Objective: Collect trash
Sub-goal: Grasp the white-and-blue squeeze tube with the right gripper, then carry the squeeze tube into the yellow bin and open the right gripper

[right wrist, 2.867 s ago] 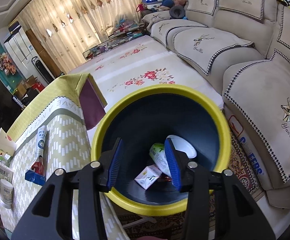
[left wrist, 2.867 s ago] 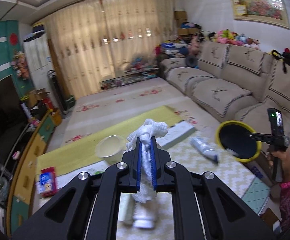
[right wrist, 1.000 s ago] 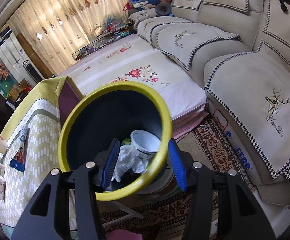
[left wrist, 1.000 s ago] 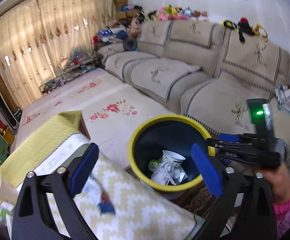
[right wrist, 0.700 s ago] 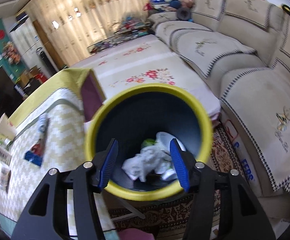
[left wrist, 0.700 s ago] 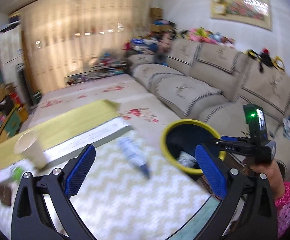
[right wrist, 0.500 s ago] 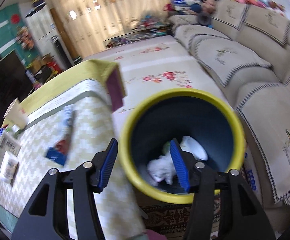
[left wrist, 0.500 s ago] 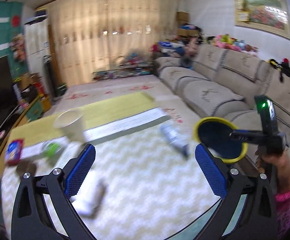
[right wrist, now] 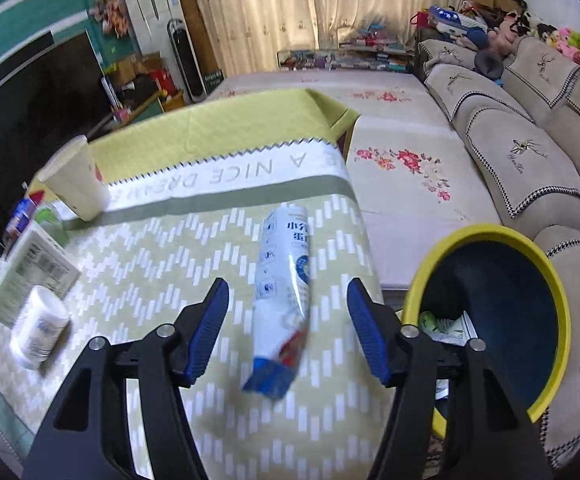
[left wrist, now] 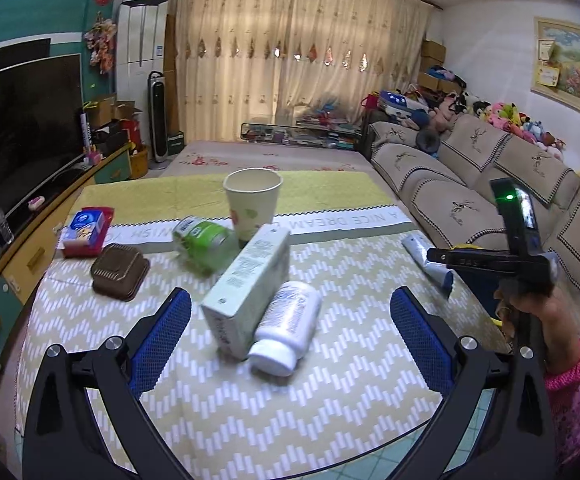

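My left gripper (left wrist: pixel 290 320) stands wide open over the table, with a pale green carton (left wrist: pixel 250 284) and a white bottle (left wrist: pixel 286 328) lying on the cloth between its fingers, untouched. The jaws of my right gripper (right wrist: pixel 288 312) are opening above a white-and-blue tube (right wrist: pixel 284 276) that lies on the cloth between them, clear of both pads. The yellow-rimmed dark blue bin (right wrist: pixel 481 232) sits just off the table's right edge with crumpled trash inside. In the left wrist view a hand holds the right gripper (left wrist: pixel 485 260) near that tube (left wrist: pixel 429 258).
A paper cup (left wrist: pixel 252 204), a green can (left wrist: pixel 206 240), a brown tray (left wrist: pixel 120 270) and a blue-and-red packet (left wrist: pixel 86 230) lie further back on the zigzag tablecloth (left wrist: pixel 329 400). A beige sofa (right wrist: pixel 529 152) runs along the right, a television (left wrist: pixel 18 120) along the left.
My left gripper dropped the white wad into the bin, then swung back over the table. The right gripper swung left from the bin to the tube, and its jaws spread wider.
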The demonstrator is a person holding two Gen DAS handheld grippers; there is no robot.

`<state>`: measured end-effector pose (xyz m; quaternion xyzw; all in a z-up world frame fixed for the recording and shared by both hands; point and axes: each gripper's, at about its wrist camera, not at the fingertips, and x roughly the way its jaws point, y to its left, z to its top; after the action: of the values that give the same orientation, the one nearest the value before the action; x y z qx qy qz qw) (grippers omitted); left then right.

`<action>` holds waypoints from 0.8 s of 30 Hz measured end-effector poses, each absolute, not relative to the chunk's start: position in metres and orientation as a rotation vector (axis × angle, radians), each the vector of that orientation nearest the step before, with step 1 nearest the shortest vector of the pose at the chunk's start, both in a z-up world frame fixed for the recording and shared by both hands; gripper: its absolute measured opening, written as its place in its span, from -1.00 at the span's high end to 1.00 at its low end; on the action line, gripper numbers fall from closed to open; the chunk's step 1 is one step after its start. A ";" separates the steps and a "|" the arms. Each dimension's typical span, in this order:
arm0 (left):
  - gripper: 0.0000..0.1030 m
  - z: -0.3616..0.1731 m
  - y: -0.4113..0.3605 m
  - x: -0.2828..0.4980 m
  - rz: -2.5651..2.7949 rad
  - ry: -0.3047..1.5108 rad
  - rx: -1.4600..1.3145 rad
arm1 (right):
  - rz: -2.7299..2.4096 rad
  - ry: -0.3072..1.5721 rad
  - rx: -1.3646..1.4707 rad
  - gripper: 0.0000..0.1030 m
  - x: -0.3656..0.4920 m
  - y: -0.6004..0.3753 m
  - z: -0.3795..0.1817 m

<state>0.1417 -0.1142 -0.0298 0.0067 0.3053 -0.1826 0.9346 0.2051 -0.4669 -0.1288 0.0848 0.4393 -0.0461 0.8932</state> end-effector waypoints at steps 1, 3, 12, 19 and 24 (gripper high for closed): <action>-0.91 -0.032 -0.111 0.141 -0.370 0.627 0.011 | -0.095 0.925 0.169 -0.14 0.210 -0.467 -0.135; -0.91 -0.035 -0.111 0.140 -0.363 0.632 0.006 | -0.098 0.944 0.159 -0.14 0.216 -0.465 -0.143; -0.91 -0.044 -0.113 0.139 -0.359 0.652 0.000 | -0.125 0.961 0.095 0.25 0.228 -0.455 -0.153; -0.91 -0.049 -0.117 0.135 -0.357 0.658 0.008 | -0.101 0.945 0.125 0.40 0.217 -0.450 -0.152; -0.91 -0.052 -0.115 0.134 -0.347 0.665 0.006 | -0.091 0.906 0.181 0.41 0.198 -0.461 -0.141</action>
<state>0.1337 -0.1151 -0.0519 0.0031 0.3248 -0.1693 0.9305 0.1976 -0.4606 -0.1409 0.0873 0.4367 -0.0437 0.8943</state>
